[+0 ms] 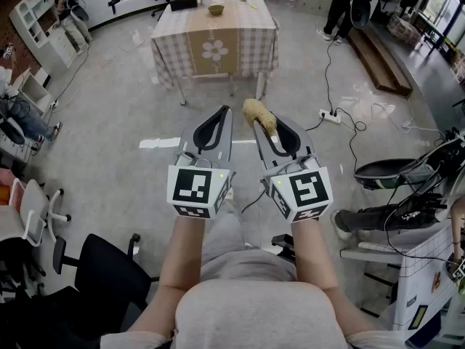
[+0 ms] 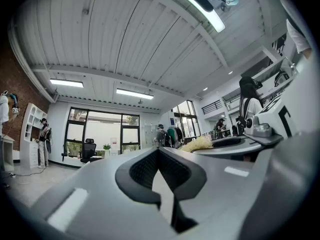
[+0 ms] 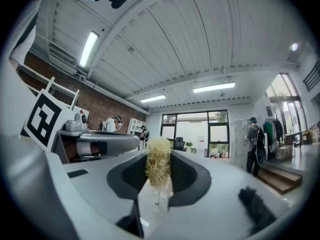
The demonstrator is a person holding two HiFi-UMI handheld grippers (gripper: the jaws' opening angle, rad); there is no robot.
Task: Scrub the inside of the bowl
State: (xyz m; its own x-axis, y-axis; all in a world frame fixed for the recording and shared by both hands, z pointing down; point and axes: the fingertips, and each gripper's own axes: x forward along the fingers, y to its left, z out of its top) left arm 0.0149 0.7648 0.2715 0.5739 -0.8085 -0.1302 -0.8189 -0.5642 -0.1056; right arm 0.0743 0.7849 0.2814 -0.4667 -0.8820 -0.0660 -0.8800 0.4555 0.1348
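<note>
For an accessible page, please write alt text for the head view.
A person holds two grippers over a grey floor: the right gripper clamps a tan scrubber, the left gripper is shut, empty. A checked table with a bowl stands ahead.

Far bowl [image 1: 216, 9]: inside too small, indistinct.

Two grippers show, the left gripper [image 1: 222, 110] and the right gripper [image 1: 260, 125]. One scrubber [image 1: 259, 113], one bowl [image 1: 216, 9], one cloth-covered surface [image 1: 243, 24], one power strip [image 1: 330, 116].

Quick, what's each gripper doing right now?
Left gripper: closed, nothing between its jaws.
Right gripper: closed on the yellowish fibrous scrubber.
</note>
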